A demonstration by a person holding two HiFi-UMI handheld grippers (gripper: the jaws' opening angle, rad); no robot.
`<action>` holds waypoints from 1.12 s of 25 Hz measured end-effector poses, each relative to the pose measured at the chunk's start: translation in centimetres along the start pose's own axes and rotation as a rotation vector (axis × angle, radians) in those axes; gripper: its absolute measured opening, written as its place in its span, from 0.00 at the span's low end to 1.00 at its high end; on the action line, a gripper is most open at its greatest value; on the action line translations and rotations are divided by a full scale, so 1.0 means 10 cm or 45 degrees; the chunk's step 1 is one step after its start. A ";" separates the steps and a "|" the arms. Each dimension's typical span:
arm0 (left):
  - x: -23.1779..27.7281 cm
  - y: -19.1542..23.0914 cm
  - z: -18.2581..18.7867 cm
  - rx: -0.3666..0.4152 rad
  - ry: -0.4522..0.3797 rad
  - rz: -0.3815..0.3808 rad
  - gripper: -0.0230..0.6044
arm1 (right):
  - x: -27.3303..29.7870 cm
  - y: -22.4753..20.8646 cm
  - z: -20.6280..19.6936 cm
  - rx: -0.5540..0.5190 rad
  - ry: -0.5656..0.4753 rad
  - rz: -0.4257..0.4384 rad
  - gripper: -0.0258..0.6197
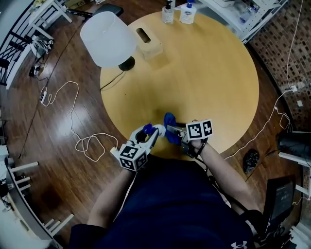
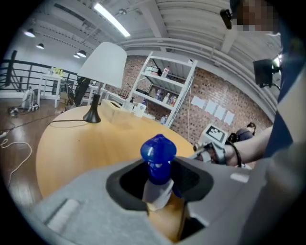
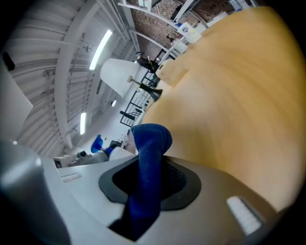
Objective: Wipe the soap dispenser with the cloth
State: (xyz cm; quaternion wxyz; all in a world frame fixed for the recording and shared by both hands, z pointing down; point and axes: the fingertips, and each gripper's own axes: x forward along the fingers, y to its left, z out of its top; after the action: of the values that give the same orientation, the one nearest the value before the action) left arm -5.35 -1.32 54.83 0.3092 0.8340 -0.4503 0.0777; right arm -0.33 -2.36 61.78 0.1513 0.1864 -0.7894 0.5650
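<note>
At the table's (image 1: 214, 73) near edge, the soap dispenser (image 2: 158, 155) in your left gripper (image 1: 156, 130) sits just left of the cloth (image 1: 169, 121) in your right gripper (image 1: 175, 130). The lamp (image 1: 109, 39) stands at the far-left edge, the tissue box (image 1: 148, 43) right of it, and the bottles (image 1: 168, 13) at the far edge.

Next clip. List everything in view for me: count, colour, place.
table: one, light wood, round, centre
lamp: one, white shade, table's far left
tissue box: one, wood-coloured, beside the lamp
bottles: two, clear and white, table's far edge
cable: one, white, floor at left
soap dispenser: one, blue pump, near edge
cloth: one, blue, near edge
left gripper: grey, shut on soap dispenser
right gripper: grey, shut on cloth
</note>
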 end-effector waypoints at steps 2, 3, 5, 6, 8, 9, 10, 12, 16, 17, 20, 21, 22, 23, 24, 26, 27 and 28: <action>-0.02 0.02 0.00 -0.008 0.001 0.010 0.27 | -0.02 -0.31 -0.26 0.022 0.100 -0.113 0.20; -0.02 0.03 -0.03 -0.004 0.011 0.014 0.27 | -0.03 -0.43 -0.41 0.012 0.169 -0.164 0.20; -0.02 0.03 -0.12 0.002 0.037 0.006 0.27 | -0.05 -0.54 -0.60 -0.026 0.262 -0.215 0.20; -0.01 0.02 -0.15 0.006 0.050 -0.006 0.27 | -0.06 -0.53 -0.59 -0.029 0.255 -0.208 0.20; 0.01 -0.04 -0.18 0.061 0.080 -0.040 0.27 | -0.09 -0.45 -0.43 -0.001 0.169 -0.167 0.20; 0.02 -0.08 -0.19 0.130 0.097 -0.058 0.27 | -0.11 -0.40 -0.31 0.009 0.119 -0.147 0.20; 0.02 -0.13 -0.20 0.233 0.113 -0.077 0.27 | -0.14 -0.34 -0.20 0.009 0.077 -0.128 0.20; -0.02 -0.32 -0.15 0.514 0.125 -0.139 0.26 | -0.20 -0.17 0.01 -0.022 0.023 -0.068 0.20; -0.16 -0.83 0.14 0.994 0.037 -0.294 0.26 | -0.30 0.36 0.23 -0.153 0.020 0.197 0.20; -0.18 -0.92 0.22 1.045 0.014 -0.322 0.26 | -0.33 0.49 0.25 -0.172 0.023 0.271 0.20; -0.26 -1.05 0.47 1.018 -0.048 -0.365 0.26 | -0.37 0.58 0.25 -0.154 0.019 0.379 0.20; -0.29 -1.07 0.58 0.974 -0.070 -0.370 0.26 | -0.36 0.53 0.20 -0.137 0.033 0.373 0.20; -0.33 -1.10 0.69 0.935 -0.090 -0.374 0.26 | -0.33 0.46 0.11 -0.120 0.057 0.353 0.20; -0.37 -1.13 0.78 0.905 -0.106 -0.379 0.26 | -0.30 0.38 0.00 -0.102 0.086 0.329 0.20; -0.40 -1.16 0.84 0.884 -0.120 -0.387 0.26 | -0.27 0.30 -0.12 -0.083 0.116 0.307 0.20; -0.44 -1.19 0.91 0.844 -0.137 -0.401 0.26 | -0.23 0.19 -0.35 -0.039 0.162 0.277 0.20; -0.43 -1.18 0.90 0.820 -0.132 -0.398 0.26 | -0.21 0.15 -0.42 -0.018 0.170 0.262 0.20; -0.39 -1.15 0.87 0.803 -0.116 -0.386 0.26 | -0.21 0.09 -0.46 -0.002 0.165 0.230 0.20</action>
State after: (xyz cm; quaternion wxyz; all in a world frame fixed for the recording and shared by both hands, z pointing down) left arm 0.25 1.01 41.20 0.0241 0.9484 -0.2887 0.1290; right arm 1.25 2.52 61.52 0.1507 0.0774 -0.7921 0.5864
